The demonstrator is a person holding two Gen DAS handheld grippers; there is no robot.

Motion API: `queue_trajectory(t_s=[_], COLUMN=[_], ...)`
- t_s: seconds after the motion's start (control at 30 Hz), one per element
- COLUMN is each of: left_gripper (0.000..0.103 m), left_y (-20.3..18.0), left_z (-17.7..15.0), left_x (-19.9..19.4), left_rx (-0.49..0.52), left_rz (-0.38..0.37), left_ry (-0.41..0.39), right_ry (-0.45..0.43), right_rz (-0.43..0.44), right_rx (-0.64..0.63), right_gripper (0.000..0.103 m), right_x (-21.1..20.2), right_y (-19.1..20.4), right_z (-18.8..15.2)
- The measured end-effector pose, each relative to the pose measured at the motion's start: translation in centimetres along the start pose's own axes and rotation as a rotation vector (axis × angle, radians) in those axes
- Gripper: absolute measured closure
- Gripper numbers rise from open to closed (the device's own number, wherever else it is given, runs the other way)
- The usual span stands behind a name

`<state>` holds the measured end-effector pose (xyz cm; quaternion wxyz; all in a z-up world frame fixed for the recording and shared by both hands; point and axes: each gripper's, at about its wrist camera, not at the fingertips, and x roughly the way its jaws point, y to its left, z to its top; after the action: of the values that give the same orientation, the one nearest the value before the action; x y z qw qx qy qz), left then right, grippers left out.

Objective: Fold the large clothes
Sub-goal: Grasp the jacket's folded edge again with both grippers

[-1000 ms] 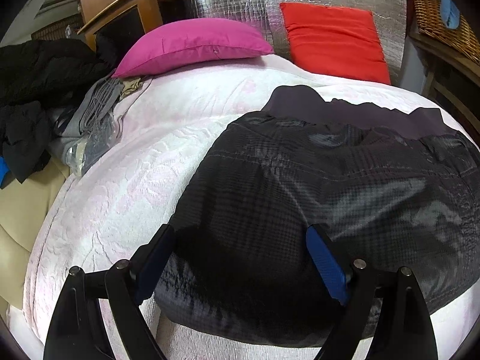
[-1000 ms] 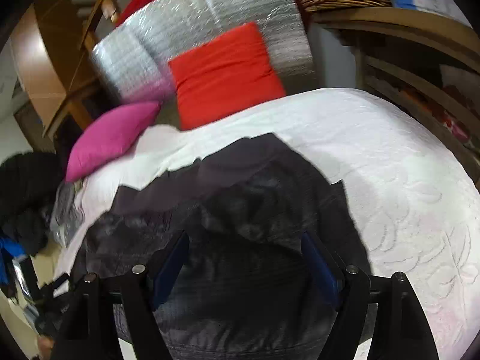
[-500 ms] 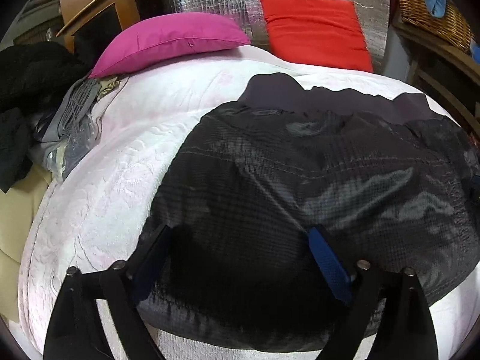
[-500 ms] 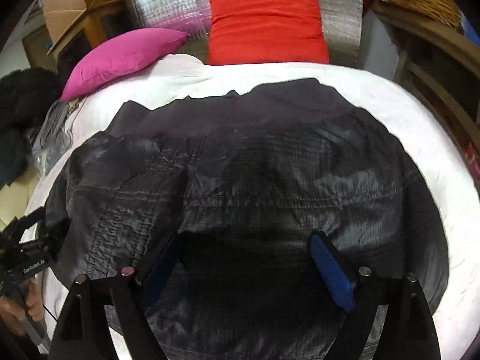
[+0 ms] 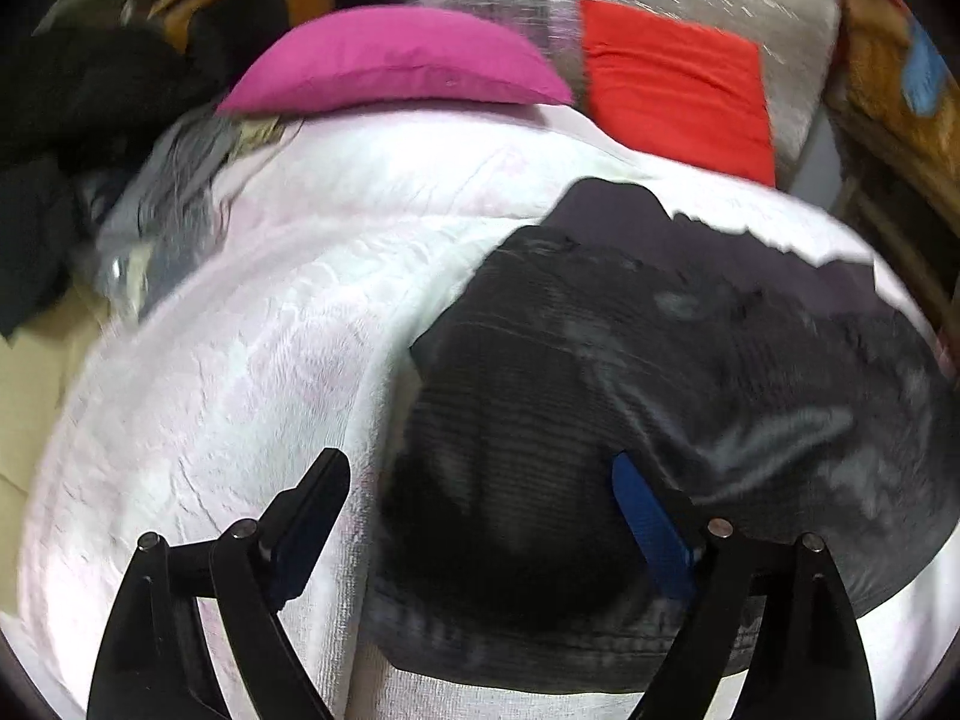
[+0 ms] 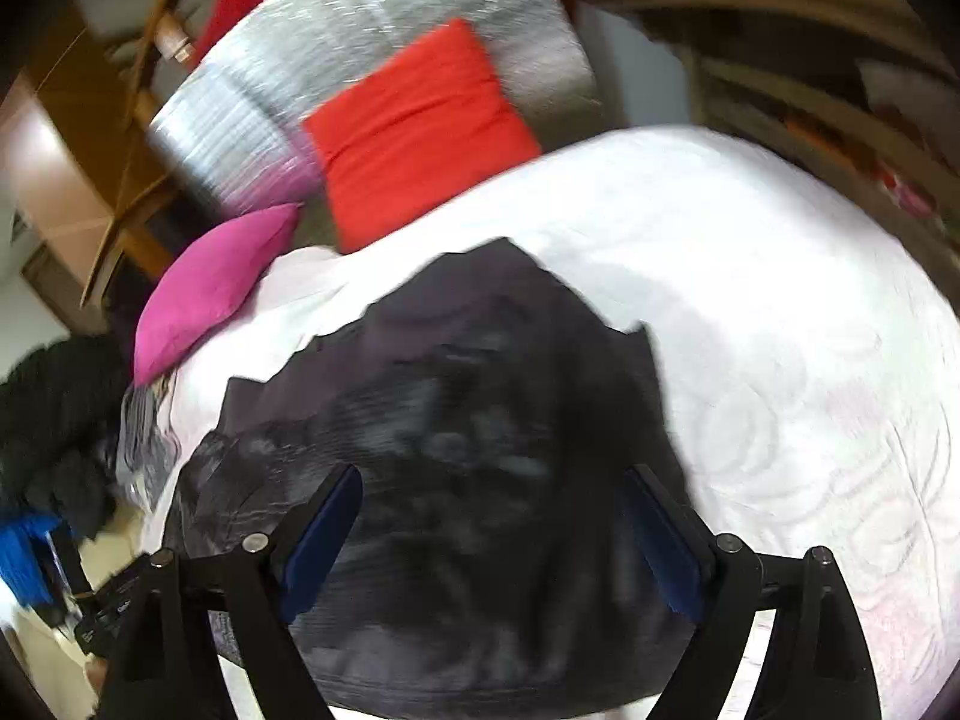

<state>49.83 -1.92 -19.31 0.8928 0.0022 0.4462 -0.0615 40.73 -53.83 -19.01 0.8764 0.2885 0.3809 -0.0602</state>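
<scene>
A dark grey-black jacket [image 5: 690,396] lies folded in a compact bundle on the white bedspread [image 5: 240,372], its ribbed hem towards the pillows. It also shows in the right wrist view [image 6: 468,468]. My left gripper [image 5: 480,516] is open and empty above the jacket's near left edge. My right gripper [image 6: 492,522] is open and empty above the jacket's near right part. Neither touches the cloth that I can see. Both views are motion-blurred.
A magenta pillow [image 5: 390,60] and a red pillow [image 5: 678,84] lean at the bed's head against a silver quilted panel [image 6: 360,72]. A heap of dark and grey clothes [image 5: 90,180] lies at the left edge. Wooden shelving [image 6: 810,108] stands to the right.
Both grippers have swung outwards: the left view turned left, the right view turned right and tilted. The jacket has not moved. Both stay open.
</scene>
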Motion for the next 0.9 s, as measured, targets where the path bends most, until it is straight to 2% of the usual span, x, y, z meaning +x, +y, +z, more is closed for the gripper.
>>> queue_trajectory(t_s=[0.07,0.13,0.23,0.33,0.4,0.43,0.5,0.53,0.6,0.67,0.7,0.73,0.77,0.8,0.83,0.87,0.9], left_gripper=[0.014,0.014,0.014,0.014,0.016,0.031,0.052,0.059,0.065,0.065,0.065,0.065,0.060,0.044,0.041,0.041,0.055], left_y=[1.1,1.5,1.4,0.9,0.8,0.6,0.3,0.2,-0.1,0.3,1.0,1.7,2.3,2.5,2.8,2.7,2.5], left_z=[0.3,0.5,0.5,0.2,0.0,0.0,0.1,0.2,0.1,0.3,0.4,0.6,0.8,0.9,0.8,0.7,0.6], left_x=[-0.1,-0.1,0.8,2.2,2.3,2.3,2.2,2.2,2.0,2.0,1.9,1.8,1.9,2.0,2.3,2.7,3.0], left_rx=[-0.065,-0.087,-0.090,-0.073,-0.071,-0.068,-0.072,-0.072,-0.052,-0.072,-0.097,-0.122,-0.147,-0.160,-0.174,-0.172,-0.163], left_rz=[-0.029,-0.031,0.030,0.006,-0.023,-0.060,-0.122,-0.125,-0.110,-0.121,-0.133,-0.139,-0.133,-0.123,-0.119,-0.132,-0.154], left_ry=[-0.005,-0.006,0.006,0.050,0.041,0.036,0.042,0.036,0.024,0.027,0.029,0.028,0.028,0.033,0.041,0.046,0.053], right_ry=[0.000,-0.001,-0.026,-0.020,-0.019,-0.014,0.004,0.013,0.036,0.043,0.040,0.042,0.035,0.030,0.029,0.028,0.025], right_rz=[0.028,0.042,-0.008,-0.071,-0.147,-0.165,-0.169,-0.168,-0.143,-0.124,-0.130,-0.144,-0.167,-0.177,-0.181,-0.192,-0.202], right_rx=[0.056,0.065,0.010,-0.023,-0.034,-0.035,-0.030,-0.028,-0.033,-0.049,-0.071,-0.090,-0.105,-0.118,-0.127,-0.134,-0.141], right_gripper=[0.013,0.013,0.013,0.013,0.013,0.013,0.013,0.013,0.014,0.024,0.038,0.041,0.043,0.048,0.052,0.053,0.060], right_x=[-0.1,-0.3,-0.7,-0.5,0.0,0.3,1.1,1.6,2.4,2.9,3.0,3.1,3.2,3.2,3.3,3.4,3.4], right_y=[-1.4,-1.6,-0.8,-0.8,-1.5,-1.8,-2.3,-2.5,-2.7,-2.4,-2.0,-1.6,-1.2,-1.0,-0.8,-0.8,-0.7], right_z=[0.2,0.3,0.2,0.0,-0.1,-0.1,-0.2,-0.2,-0.3,-0.6,-0.7,-0.8,-0.9,-1.0,-1.1,-1.2,-1.2])
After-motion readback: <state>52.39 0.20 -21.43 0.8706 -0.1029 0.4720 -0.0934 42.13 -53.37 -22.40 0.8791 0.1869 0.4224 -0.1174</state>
